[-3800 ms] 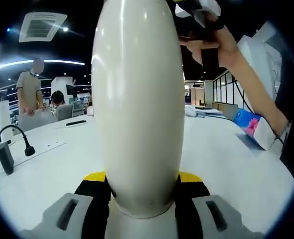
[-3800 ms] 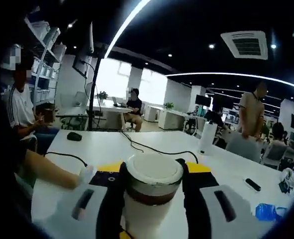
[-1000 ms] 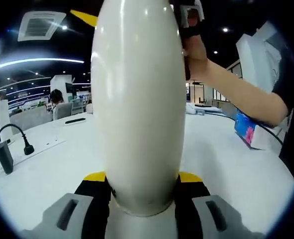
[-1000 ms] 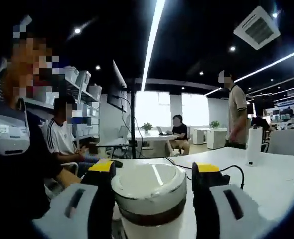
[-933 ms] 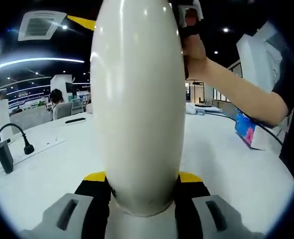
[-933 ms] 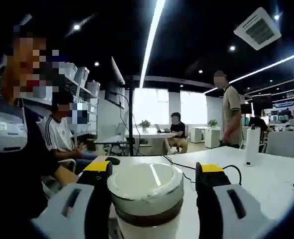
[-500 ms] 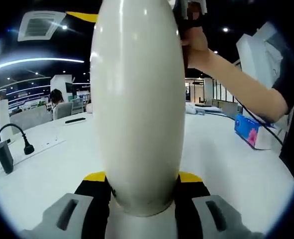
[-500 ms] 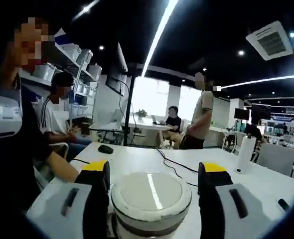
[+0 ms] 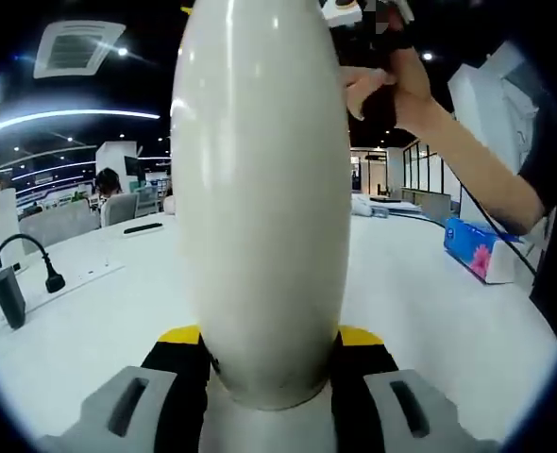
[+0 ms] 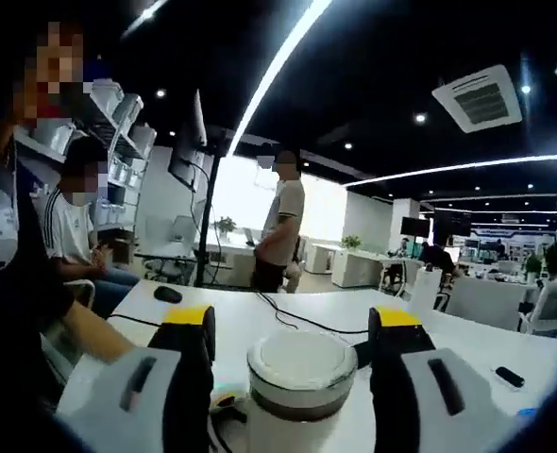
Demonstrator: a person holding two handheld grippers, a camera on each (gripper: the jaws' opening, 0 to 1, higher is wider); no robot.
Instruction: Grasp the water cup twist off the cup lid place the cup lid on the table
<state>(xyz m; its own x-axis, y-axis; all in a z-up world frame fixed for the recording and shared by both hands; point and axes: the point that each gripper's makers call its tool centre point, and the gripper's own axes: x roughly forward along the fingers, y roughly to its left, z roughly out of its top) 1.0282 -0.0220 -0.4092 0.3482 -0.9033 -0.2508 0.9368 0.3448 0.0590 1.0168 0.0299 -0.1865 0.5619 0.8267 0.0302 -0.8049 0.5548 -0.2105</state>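
1. Here, my left tool point(image 9: 269, 363) was clamped on the lower body of the water cup point(image 9: 260, 189), its yellow-tipped jaws pressed against both flanks, the white cup held upright above the bench point(image 9: 430, 311).
2. In the right gripper view, my right tool point(image 10: 293, 340) stood with its jaws apart, one on each side of the cup lid point(image 10: 302, 363) and clear of it; a second earlier the lid had loomed larger and closer between them.
3. I judged that the right tool had loosened its hold and drawn back to re-grip for another turn, as the lid still sat on the cup.
4. My right hand point(image 9: 392, 90) showed beside the cup's top in the left gripper view.
5. The lid had not yet reached the bench.
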